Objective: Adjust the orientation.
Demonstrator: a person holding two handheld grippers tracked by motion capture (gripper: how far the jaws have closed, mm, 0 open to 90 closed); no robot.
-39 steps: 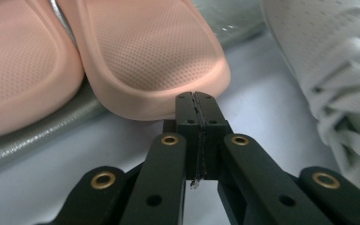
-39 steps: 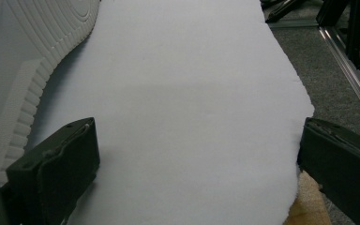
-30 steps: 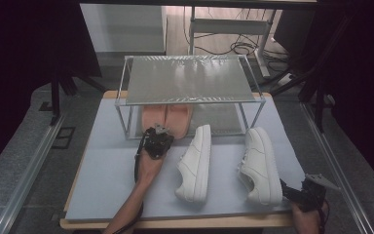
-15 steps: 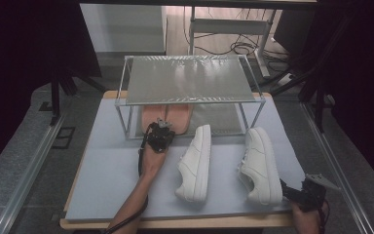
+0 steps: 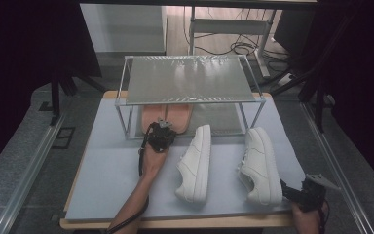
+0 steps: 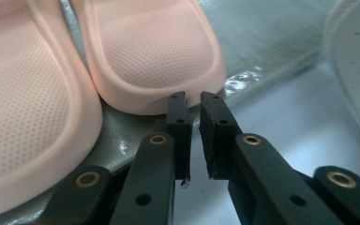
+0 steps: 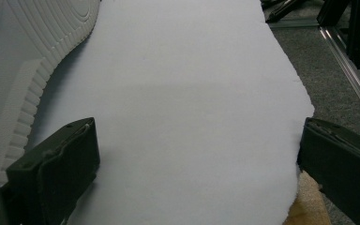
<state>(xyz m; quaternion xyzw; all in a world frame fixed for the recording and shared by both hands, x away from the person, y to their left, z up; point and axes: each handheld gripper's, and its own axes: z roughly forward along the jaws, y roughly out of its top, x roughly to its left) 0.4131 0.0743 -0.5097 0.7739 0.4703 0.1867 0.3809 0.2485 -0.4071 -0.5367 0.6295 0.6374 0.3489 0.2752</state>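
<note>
On the surface (image 5: 107, 180) stands a rack (image 5: 190, 80) at the far side, with pink slippers (image 5: 168, 114) under it on its left. Two white shoes (image 5: 197, 163) lie near of it, centre and right. The left gripper (image 6: 193, 105) sits at the near edge of one slipper (image 6: 150, 51), jaws just opening to a thin gap with nothing between. The right gripper (image 7: 197, 154), at the near right corner, has jaws wide apart, empty.

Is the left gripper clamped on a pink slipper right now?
No: the left gripper has a bare gap between its fingers, just short of the pink slipper.
</note>
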